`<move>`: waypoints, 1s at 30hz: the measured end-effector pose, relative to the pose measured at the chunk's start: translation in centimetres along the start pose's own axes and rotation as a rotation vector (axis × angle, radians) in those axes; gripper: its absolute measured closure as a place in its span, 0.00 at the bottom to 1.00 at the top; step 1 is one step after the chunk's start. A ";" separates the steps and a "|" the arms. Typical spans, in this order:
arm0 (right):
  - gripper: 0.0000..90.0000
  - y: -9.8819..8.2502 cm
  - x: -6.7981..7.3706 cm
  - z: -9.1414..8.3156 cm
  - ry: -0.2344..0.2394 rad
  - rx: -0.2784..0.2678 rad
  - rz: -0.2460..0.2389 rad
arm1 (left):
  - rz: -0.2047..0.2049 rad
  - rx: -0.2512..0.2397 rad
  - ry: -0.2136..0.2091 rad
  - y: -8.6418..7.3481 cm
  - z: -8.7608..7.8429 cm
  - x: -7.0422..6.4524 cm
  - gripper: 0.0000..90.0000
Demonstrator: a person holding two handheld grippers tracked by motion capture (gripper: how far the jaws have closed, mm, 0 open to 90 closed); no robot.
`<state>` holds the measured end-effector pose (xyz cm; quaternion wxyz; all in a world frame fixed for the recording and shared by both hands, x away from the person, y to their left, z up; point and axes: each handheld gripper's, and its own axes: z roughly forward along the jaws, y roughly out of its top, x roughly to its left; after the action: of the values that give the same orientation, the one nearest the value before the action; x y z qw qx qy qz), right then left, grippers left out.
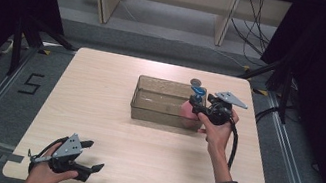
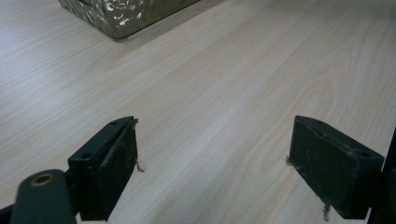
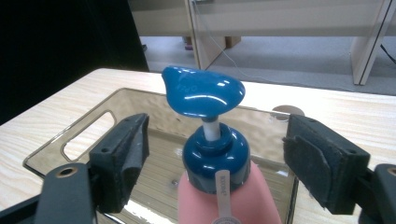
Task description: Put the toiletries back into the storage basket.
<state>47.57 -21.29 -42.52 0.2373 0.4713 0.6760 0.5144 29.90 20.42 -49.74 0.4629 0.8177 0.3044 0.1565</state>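
Pink pump bottle point(image 3: 219, 186) stands in clear tray point(image 1: 147, 111), right end. My right tongs point(image 3: 215, 163) released around it, pads clear. Left tongs point(image 2: 215, 168) spread wide, idle on near surface point(image 1: 140, 148). Placing looks done; I judge withdrawal left.

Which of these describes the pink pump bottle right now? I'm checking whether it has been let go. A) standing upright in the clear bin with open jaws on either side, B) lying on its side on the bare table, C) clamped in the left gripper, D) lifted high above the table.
A: the pink pump bottle stands upright inside the clear bin, and the right gripper has its jaws spread clear of the blue cap.
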 end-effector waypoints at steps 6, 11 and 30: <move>0.24 0.2 0.3 -0.7 0.019 -0.007 0.015 | 0.002 0.003 0.005 0.0 0.0 0.0 0.17; 0.24 0.1 0.2 -1.0 0.012 -0.014 -0.012 | 0.004 -0.003 0.002 0.0 0.0 0.0 0.17; 0.24 -0.5 0.5 -3.4 0.037 -0.020 0.026 | -0.003 -0.018 0.004 0.0 0.0 -0.1 0.17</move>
<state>44.47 -22.49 -41.66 0.2231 0.4680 0.6688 0.5328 29.85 20.34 -49.79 0.4698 0.8127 0.3051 0.1601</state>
